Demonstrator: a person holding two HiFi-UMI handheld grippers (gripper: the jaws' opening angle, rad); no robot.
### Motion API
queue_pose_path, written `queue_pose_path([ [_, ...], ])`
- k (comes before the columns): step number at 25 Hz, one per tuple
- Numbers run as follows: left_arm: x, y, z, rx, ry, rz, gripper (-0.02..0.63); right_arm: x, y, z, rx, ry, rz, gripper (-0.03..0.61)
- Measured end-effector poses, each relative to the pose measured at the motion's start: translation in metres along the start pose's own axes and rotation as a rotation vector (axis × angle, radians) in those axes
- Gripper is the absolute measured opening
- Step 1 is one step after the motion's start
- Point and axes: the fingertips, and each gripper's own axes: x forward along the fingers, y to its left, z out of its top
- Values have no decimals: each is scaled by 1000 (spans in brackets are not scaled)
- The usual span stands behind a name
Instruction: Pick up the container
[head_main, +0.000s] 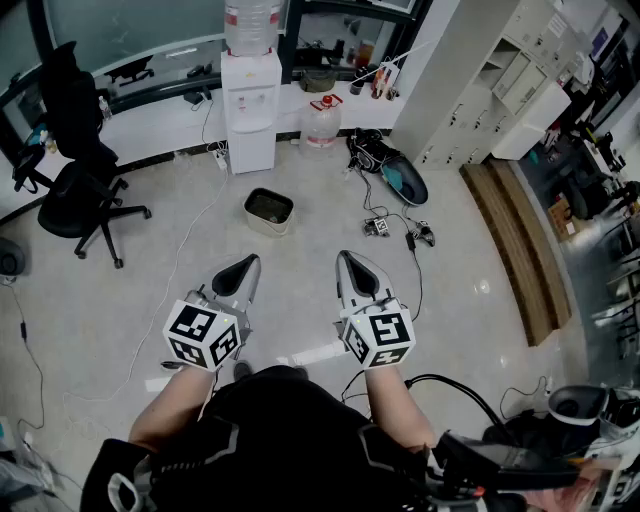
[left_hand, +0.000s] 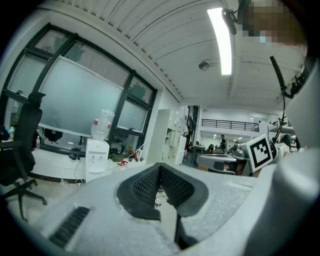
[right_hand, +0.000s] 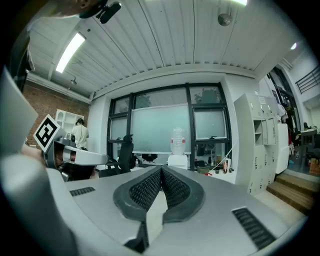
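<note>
The container, a small grey bin (head_main: 268, 211) with a dark inside, stands on the pale floor some way ahead of me. Both grippers are held side by side at waist height, well short of it and above the floor. The left gripper (head_main: 246, 264) is shut, its black ribbed pads (left_hand: 150, 182) meeting at the tip, and it holds nothing. The right gripper (head_main: 349, 258) is also shut and empty, with its pads (right_hand: 172, 186) closed together. In both gripper views the jaws point level across the room, and the bin is out of sight there.
A white water dispenser (head_main: 250, 110) and a spare water jug (head_main: 322, 120) stand against the far wall beyond the bin. A black office chair (head_main: 75, 190) is at the left. Cables and small devices (head_main: 392, 222) lie on the floor to the right, near white cabinets (head_main: 500, 80) and a wooden step (head_main: 520, 240).
</note>
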Motion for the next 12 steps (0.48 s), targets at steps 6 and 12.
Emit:
queue_pose_path([
  [6, -5, -2, 1, 0, -3, 9, 9, -3, 4, 4, -12, 5, 8, 8],
  [12, -7, -2, 2, -2, -6, 8, 9, -3, 5, 6, -17, 2, 9, 8],
])
